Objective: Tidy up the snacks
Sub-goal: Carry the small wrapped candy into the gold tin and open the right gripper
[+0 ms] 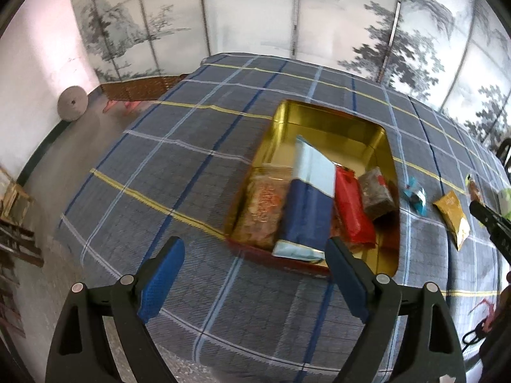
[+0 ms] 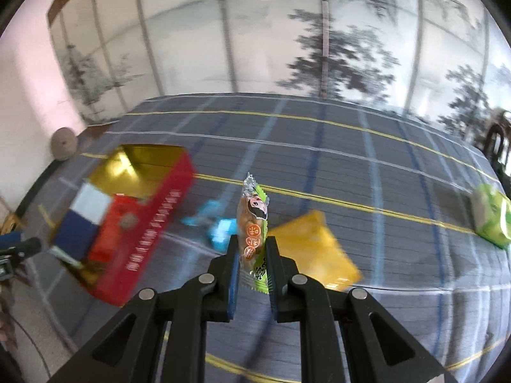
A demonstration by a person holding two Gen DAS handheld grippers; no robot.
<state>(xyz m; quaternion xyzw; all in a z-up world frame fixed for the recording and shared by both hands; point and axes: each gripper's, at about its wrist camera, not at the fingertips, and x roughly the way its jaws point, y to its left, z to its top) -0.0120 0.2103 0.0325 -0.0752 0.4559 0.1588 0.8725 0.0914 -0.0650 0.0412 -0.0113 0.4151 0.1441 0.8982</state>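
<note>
A red tin with a gold inside (image 1: 332,127) (image 2: 159,204) sits on the plaid cloth. It holds a blue-and-white packet (image 1: 306,210), a red packet (image 1: 353,210), an orange clear bag (image 1: 265,210) and a brown block (image 1: 377,196). My left gripper (image 1: 255,261) hangs before the tin's near edge, jaws wide and nothing between them. My right gripper (image 2: 252,255) is shut on a small green-edged snack packet (image 2: 254,220), held upright above the cloth. A yellow packet (image 2: 316,249) (image 1: 452,217) and a blue wrapper (image 2: 214,226) (image 1: 416,196) lie on the cloth below it.
A green packet (image 2: 491,217) lies at the cloth's right side. The right gripper's tip (image 1: 491,223) shows at the left wrist view's right edge. A folding screen with painted trees stands behind the table. Left of the table are bare floor and a round grey disc (image 1: 72,103).
</note>
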